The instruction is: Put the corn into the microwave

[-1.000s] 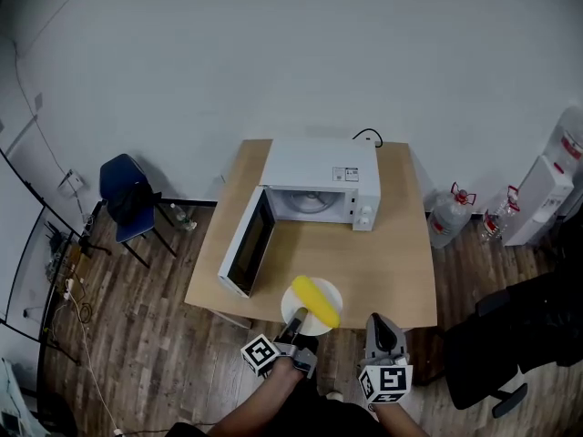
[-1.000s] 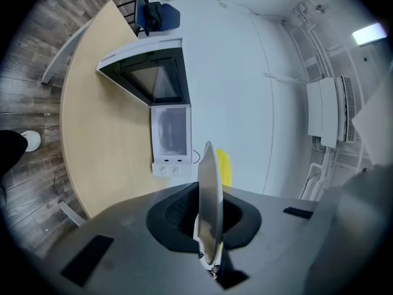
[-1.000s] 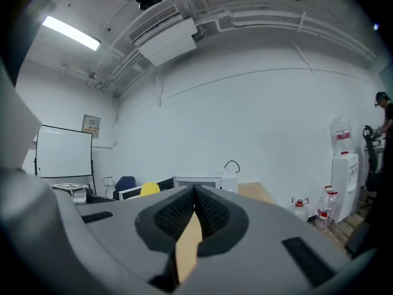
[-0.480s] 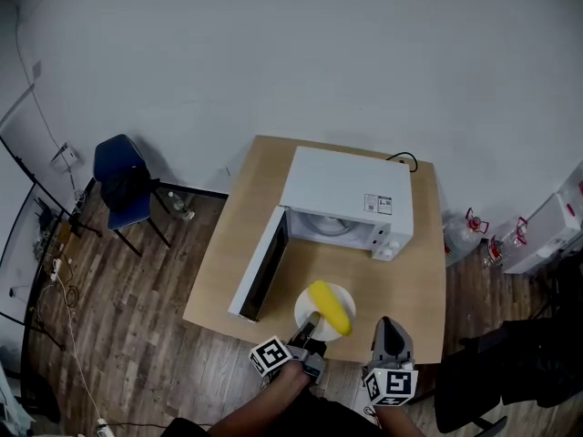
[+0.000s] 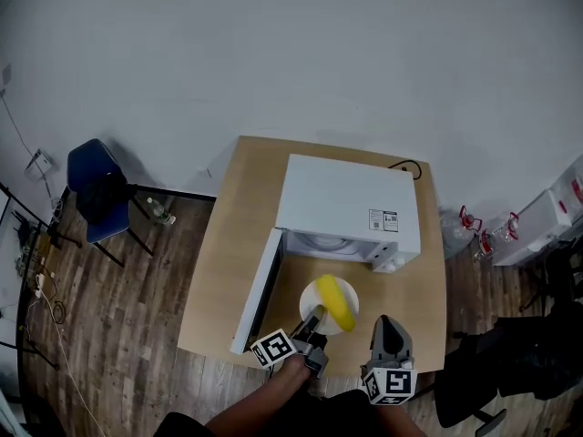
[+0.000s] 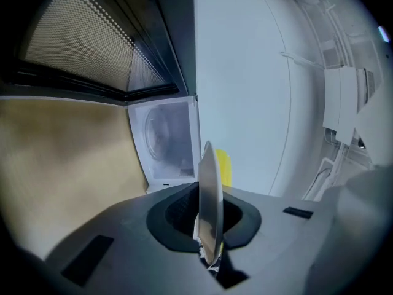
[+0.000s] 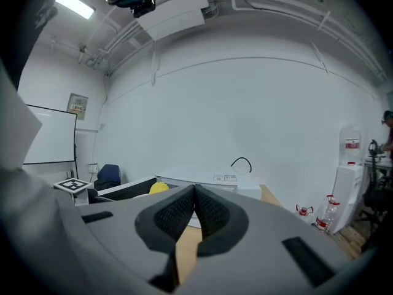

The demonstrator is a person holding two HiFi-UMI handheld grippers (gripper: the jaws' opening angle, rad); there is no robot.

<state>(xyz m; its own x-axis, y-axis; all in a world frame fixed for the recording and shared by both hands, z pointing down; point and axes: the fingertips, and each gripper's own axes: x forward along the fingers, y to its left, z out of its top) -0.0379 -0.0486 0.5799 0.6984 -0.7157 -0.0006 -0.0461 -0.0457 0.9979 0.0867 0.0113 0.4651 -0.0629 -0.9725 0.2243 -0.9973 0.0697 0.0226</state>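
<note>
One yellow corn cob lies on one round white plate, pinched at its near rim by our left gripper, in front of one open white microwave on the light wooden table over dark plank floor; our right gripper is closed, empty.

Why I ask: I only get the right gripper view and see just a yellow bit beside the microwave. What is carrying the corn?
Observer: The corn lies on a white plate, and the left gripper is shut on that plate's near rim.
Operator: Is the microwave ready to take it?
Observer: Its door stands swung wide open, to the left in the head view.
Operator: Anything already inside?
Observer: The left gripper view looks straight into the cavity and shows only the round turntable.
</note>
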